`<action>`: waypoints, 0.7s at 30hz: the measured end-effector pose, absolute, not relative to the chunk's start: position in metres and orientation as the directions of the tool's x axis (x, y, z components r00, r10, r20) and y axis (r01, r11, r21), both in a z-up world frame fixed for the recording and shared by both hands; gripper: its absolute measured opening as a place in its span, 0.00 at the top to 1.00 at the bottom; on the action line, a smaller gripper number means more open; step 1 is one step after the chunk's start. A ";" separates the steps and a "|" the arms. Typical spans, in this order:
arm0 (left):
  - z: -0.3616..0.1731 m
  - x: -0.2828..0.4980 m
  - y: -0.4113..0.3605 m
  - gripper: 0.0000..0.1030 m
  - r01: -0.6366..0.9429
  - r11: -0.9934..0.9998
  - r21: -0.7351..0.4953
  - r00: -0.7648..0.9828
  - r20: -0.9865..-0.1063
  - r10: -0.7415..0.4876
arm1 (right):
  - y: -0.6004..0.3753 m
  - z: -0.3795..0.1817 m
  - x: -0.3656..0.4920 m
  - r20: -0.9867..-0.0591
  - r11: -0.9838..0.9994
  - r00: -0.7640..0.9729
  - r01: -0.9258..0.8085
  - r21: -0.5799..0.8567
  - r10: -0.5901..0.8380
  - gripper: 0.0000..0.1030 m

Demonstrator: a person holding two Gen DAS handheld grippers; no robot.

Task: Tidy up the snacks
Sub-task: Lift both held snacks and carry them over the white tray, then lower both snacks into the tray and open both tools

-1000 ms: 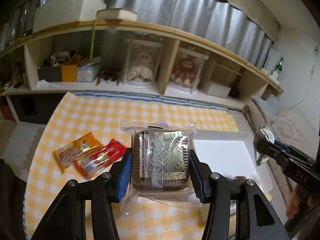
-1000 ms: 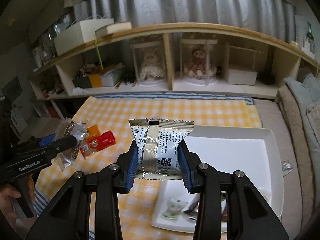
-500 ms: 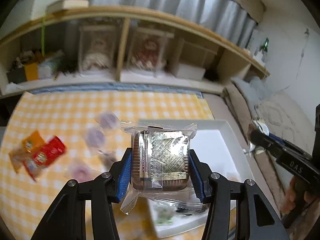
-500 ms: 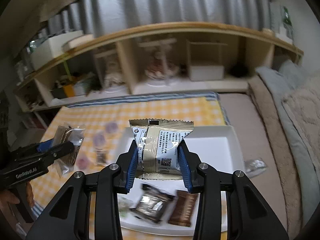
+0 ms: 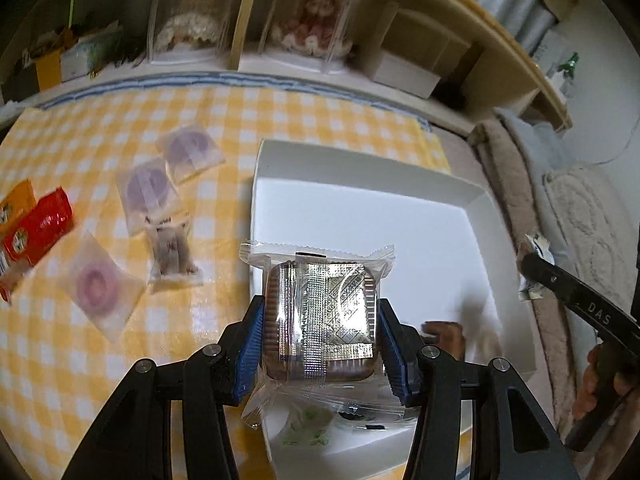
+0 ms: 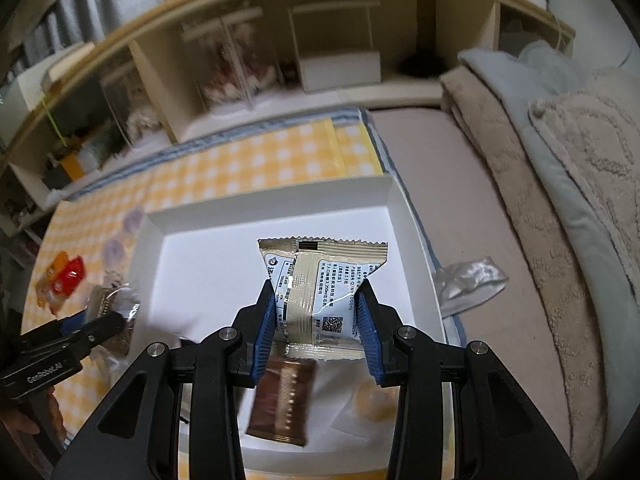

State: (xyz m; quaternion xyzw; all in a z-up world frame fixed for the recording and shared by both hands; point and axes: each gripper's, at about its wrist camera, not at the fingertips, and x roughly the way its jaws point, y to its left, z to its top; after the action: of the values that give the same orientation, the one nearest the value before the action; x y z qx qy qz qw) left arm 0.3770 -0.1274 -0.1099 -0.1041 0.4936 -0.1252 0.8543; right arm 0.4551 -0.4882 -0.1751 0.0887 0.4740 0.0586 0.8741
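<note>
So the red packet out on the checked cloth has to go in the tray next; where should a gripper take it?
Grip the red packet across its narrow width, near the middle, coming down from above. It lies flat and long on the cloth, so its two long edges suit the fingers. An orange packet lies right against one long side, so a finger may need to wedge between them.

You can read "DAS" on the right gripper (image 5: 536, 276). "GenRobot.AI" stands on the left gripper (image 6: 108, 320). The beige packet's (image 6: 320, 280) print stays illegible.

I am seeing a wooden shelf (image 5: 256, 36) running across twelve o'clock, two cased dolls (image 5: 312, 28) sitting in it, folded blankets (image 6: 540, 184) lying at three.
</note>
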 end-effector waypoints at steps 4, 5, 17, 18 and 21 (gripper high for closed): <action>-0.116 0.388 -0.132 0.50 0.100 0.946 -0.309 0.487 -0.814 -0.317 | -0.489 -0.186 0.461 -0.833 0.979 0.522 -0.021 0.203 0.184 0.62; -0.117 0.387 -0.132 0.50 0.100 0.946 -0.308 0.489 -0.813 -0.316 | -0.489 -0.188 0.462 -0.836 0.979 0.517 -0.020 0.202 0.183 0.62; -0.125 0.381 -0.127 0.50 0.113 0.945 -0.308 0.539 -0.779 -0.319 | -0.504 -0.206 0.476 -0.857 0.973 0.490 0.066 0.219 0.160 0.44; -0.126 0.383 -0.129 0.50 0.115 0.944 -0.308 0.540 -0.778 -0.320 | -0.505 -0.206 0.475 -0.858 0.973 0.487 0.067 0.222 0.163 0.44; -0.125 0.385 -0.130 0.47 0.117 0.945 -0.307 0.543 -0.776 -0.320 | -0.507 -0.205 0.471 -0.861 0.970 0.479 0.073 0.232 0.170 0.42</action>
State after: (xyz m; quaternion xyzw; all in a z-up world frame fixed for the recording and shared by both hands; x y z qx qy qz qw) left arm 0.3854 -0.1295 -0.1254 -0.1097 0.4612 -0.1254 0.8715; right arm 0.4714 -0.5073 -0.2050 0.1191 0.5094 0.0283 0.8518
